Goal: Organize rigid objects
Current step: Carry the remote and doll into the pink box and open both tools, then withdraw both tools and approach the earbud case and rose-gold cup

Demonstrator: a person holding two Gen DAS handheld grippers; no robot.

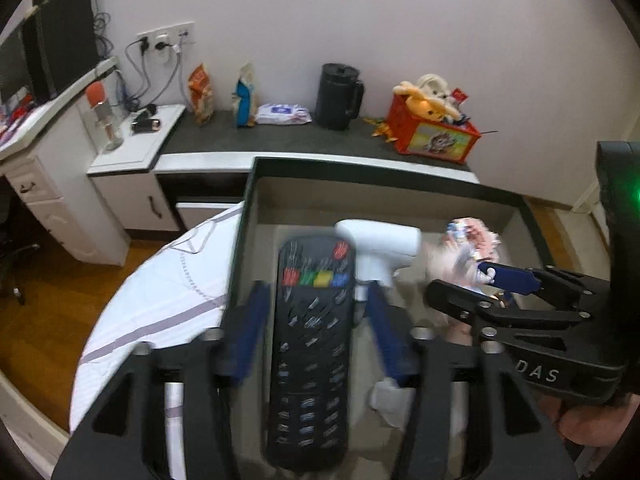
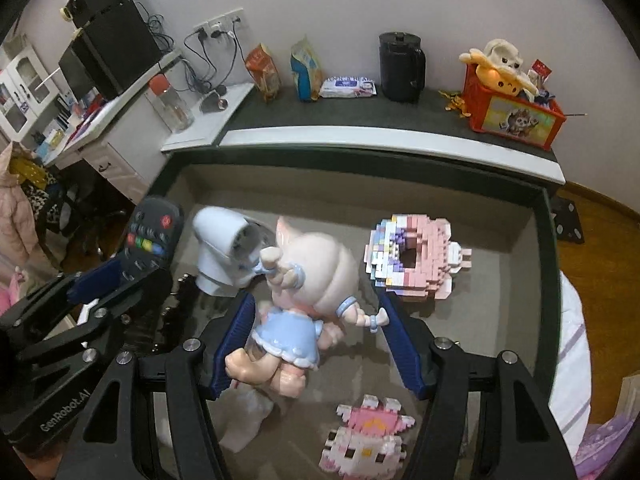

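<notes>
With the remote (image 1: 310,344) loose between the half-open left hand-held gripper (image 1: 312,316), and the doll (image 2: 308,304) between the right hand-held gripper (image 2: 316,336), both should settle flat in the box (image 2: 550,264).

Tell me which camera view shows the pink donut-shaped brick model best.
The right wrist view. There the pink donut-shaped brick model lies whole and sharp on the box floor, right of the doll. The left wrist view shows only a blurred pink-and-white patch of it near the right gripper, its shape unreadable.

Even indoor light; fisheye-bent edges; motion blur in foreground.
</notes>
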